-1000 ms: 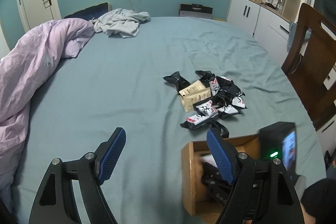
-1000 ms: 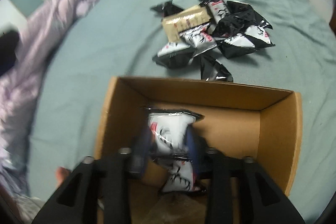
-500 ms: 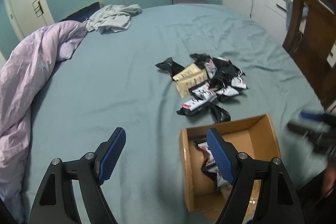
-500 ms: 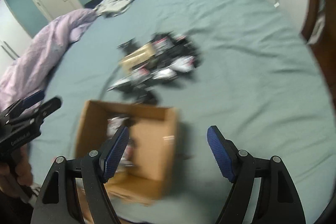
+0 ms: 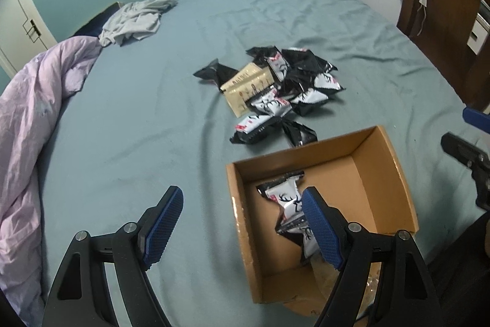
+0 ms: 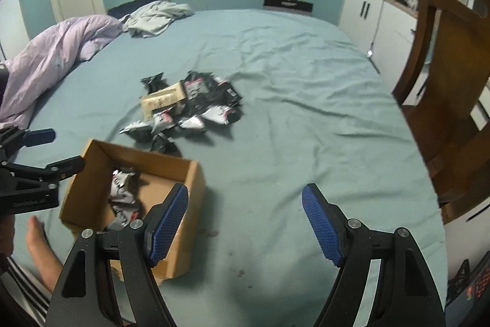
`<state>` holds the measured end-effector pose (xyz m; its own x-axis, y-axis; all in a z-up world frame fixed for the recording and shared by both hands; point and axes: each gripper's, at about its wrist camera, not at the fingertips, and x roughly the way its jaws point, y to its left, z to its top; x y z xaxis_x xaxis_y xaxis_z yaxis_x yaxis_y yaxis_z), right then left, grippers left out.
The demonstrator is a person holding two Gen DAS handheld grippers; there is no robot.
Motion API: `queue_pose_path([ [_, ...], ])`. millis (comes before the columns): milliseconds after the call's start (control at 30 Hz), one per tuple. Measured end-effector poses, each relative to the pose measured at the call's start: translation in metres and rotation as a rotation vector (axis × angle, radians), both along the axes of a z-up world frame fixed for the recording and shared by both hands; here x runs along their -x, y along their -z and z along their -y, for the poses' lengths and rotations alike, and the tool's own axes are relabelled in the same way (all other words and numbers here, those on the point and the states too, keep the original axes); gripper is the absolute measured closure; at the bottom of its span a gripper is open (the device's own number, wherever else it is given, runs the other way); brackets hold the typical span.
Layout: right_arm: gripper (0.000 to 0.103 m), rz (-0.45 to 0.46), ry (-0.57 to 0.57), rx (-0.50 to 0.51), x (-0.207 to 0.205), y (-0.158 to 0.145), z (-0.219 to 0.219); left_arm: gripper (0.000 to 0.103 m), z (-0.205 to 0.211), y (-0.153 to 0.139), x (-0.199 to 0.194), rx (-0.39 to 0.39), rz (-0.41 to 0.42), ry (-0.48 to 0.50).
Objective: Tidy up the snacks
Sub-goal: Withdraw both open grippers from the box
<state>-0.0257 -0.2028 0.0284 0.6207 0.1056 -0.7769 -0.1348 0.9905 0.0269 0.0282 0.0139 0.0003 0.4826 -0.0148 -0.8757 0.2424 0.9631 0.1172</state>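
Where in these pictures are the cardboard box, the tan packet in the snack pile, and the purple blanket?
cardboard box (image 5: 395, 155): left wrist view, on its far right wall.
tan packet (image 5: 248, 86): left wrist view, on the middle of its printed face.
purple blanket (image 6: 58, 51): right wrist view, on its bunched upper folds.

A heap of snack packets (image 5: 284, 88) is lying near the middle of the bed, black and silver-white wrappers overlapping one another, with a flat tan packet (image 5: 248, 88) resting at the heap's left side and one black packet (image 5: 214, 72) sitting just apart toward the bed's far-left side. An open brown cardboard box (image 5: 395, 161) is sitting on the bed between the heap and the near edge, its top open and upright. Silver-white packets with a black antler print (image 5: 284, 195) are lying stacked inside the box against its left wall, while the box's right half is showing bare cardboard floor
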Motion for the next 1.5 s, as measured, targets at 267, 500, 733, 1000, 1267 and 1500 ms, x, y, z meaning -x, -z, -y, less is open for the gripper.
queue_pose_path([
  [267, 0.027, 0.007, -0.023, 0.005, -0.006, 0.003, 0.0, 0.022, 0.006, 0.008, 0.001, -0.041, -0.005, 0.02],
  [500, 0.027, -0.036, -0.011, -0.032, -0.018, 0.003, 0.008, 0.022, 0.01, 0.007, 0.003, -0.048, 0.001, 0.025],
  [733, 0.027, -0.051, 0.042, -0.038, -0.025, 0.005, 0.013, 0.022, 0.014, 0.01, 0.002, -0.051, -0.009, 0.032],
  [1000, 0.027, -0.064, 0.084, -0.057, -0.043, 0.011, 0.017, 0.022, 0.017, 0.011, 0.002, -0.044, -0.013, 0.04],
  [1267, 0.027, -0.075, 0.093, -0.055, -0.063, 0.017, 0.02, 0.022, 0.019, 0.007, -0.001, -0.023, -0.008, 0.035],
  [1500, 0.027, -0.081, 0.149, -0.082, -0.087, 0.026, 0.026, 0.022, 0.017, 0.006, -0.001, -0.008, -0.014, 0.022],
])
